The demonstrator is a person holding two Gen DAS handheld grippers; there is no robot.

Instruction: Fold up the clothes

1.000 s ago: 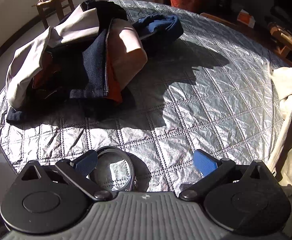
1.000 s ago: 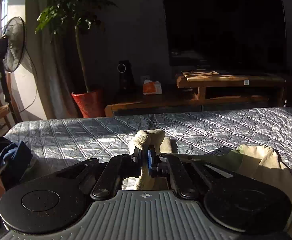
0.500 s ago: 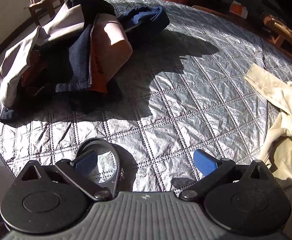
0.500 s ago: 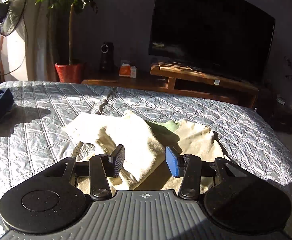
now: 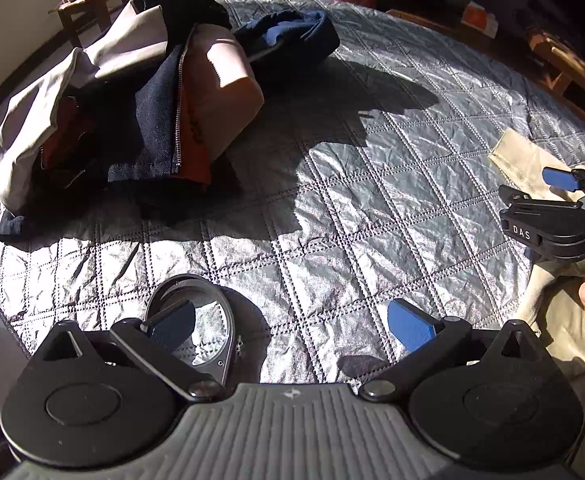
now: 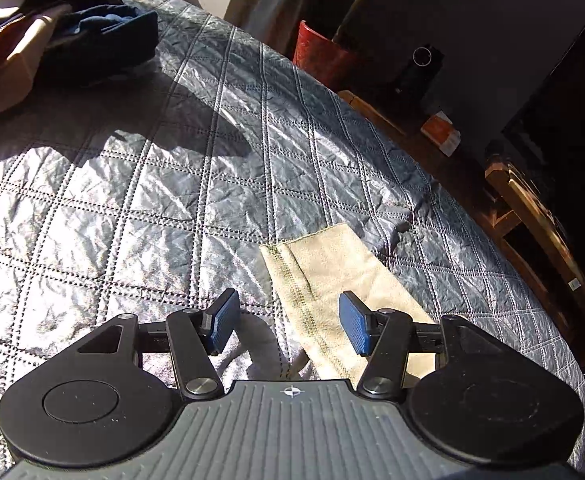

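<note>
White letters "DAS" on the right hand-held gripper (image 5: 557, 188), black side piece.

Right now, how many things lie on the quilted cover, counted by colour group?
Cream garment, spread flat near the right gripper: 1
Pile of mixed clothes (beige, dark denim, orange, navy), pieces too tangled to separate: 1 pile
Round metal-framed lens by the left gripper: 1
Total: 3 on the quilted cover

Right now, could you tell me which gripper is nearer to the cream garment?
Right. The right gripper hovers open directly over the cream garment, its fingers straddling the hem. The left gripper sits off to the garment's left, over bare quilt.
</note>
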